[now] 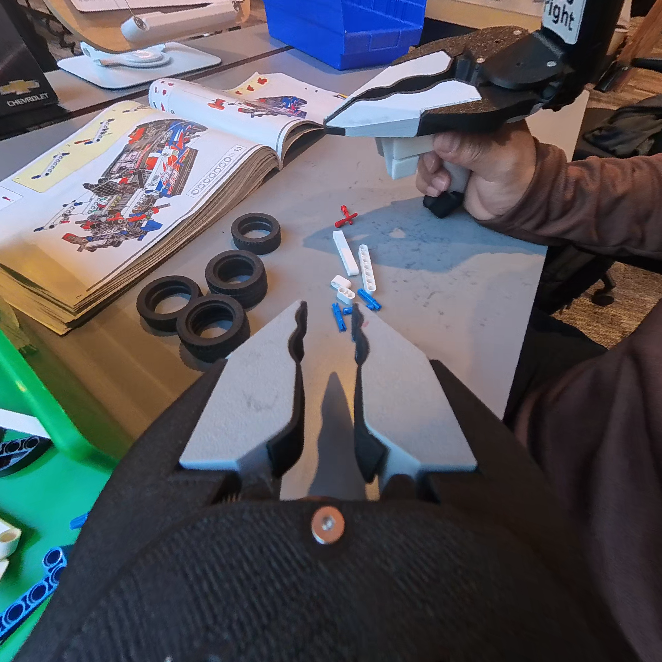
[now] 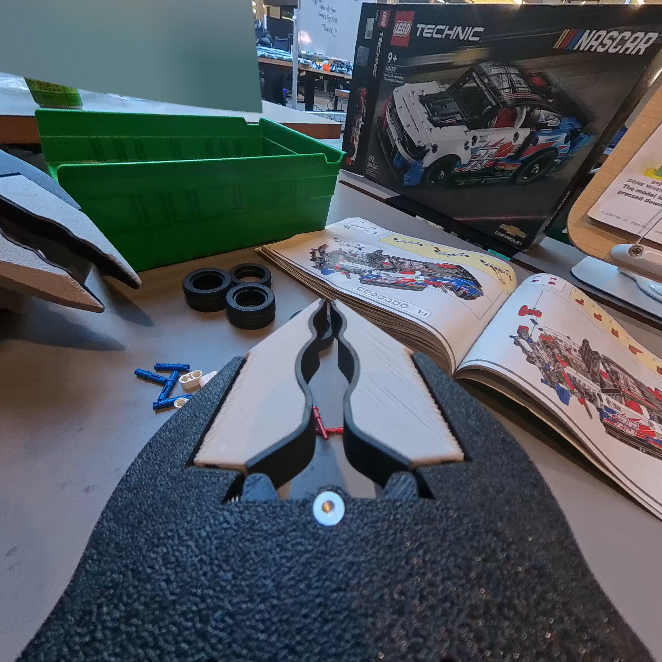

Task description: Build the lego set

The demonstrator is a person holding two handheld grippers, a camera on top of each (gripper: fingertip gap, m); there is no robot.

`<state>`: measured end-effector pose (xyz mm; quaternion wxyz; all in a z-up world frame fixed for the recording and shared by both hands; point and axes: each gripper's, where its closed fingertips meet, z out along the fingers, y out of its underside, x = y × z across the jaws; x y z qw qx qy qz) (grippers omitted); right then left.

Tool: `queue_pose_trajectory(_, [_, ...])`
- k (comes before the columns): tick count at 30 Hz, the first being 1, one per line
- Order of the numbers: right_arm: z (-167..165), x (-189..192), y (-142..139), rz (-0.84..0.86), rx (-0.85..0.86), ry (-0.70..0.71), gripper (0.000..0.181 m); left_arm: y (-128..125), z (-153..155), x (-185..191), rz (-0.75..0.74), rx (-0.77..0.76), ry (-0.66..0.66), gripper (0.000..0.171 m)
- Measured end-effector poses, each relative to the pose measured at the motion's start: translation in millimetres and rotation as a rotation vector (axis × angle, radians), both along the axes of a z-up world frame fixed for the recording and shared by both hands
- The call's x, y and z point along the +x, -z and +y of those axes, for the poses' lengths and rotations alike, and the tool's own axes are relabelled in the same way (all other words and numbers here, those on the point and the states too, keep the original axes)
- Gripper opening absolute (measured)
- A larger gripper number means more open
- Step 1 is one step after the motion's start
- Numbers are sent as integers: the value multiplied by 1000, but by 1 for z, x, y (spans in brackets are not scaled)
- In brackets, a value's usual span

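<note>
on the grey table (image 1: 447,358) near its edge lie the loose lego pieces: blue pins (image 1: 369,299), two white beams (image 1: 345,252), small white connectors (image 1: 344,290) and a red cross-shaped piece (image 1: 345,216). left gripper (image 1: 329,315) hovers just over the blue pins, fingers parted by a narrow gap, holding nothing. right gripper (image 2: 329,304) hangs above the red piece (image 2: 324,426), fingers almost closed and empty. four black tyres (image 1: 204,297) sit beside the open instruction booklet (image 1: 118,200). behind stand a green bin (image 2: 193,193) and the set's box (image 2: 501,125).
</note>
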<state>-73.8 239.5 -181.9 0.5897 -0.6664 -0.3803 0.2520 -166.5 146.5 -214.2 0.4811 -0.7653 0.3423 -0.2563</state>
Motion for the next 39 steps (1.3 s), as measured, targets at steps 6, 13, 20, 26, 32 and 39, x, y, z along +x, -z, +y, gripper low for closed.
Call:
queue_pose_trajectory(6, [0, 0, 0, -2, 1, 1, 1, 0, 0, 0, 0, 3, 0, 22])
queue_pose_trajectory(13, [0, 0, 0, -2, 3, 2, 1, 0, 0, 0, 2, 5, -1, 22])
queue_pose_trajectory(20, [0, 0, -1, 2, 7, 4, 1, 0, 0, 0, 2, 6, -1, 22])
queue_pose_trajectory(26, [2, 4, -4, 29, 11, 19, 0, 0, 0, 0, 3, 7, -1, 22])
queue_pose_trajectory(32, [2, 4, -5, 32, 14, 21, 0, 0, 0, 0, 4, 8, -1, 22])
queue_pose_trajectory(39, [2, 4, -5, 31, 13, 19, 0, 0, 0, 0, 5, 10, -1, 22])
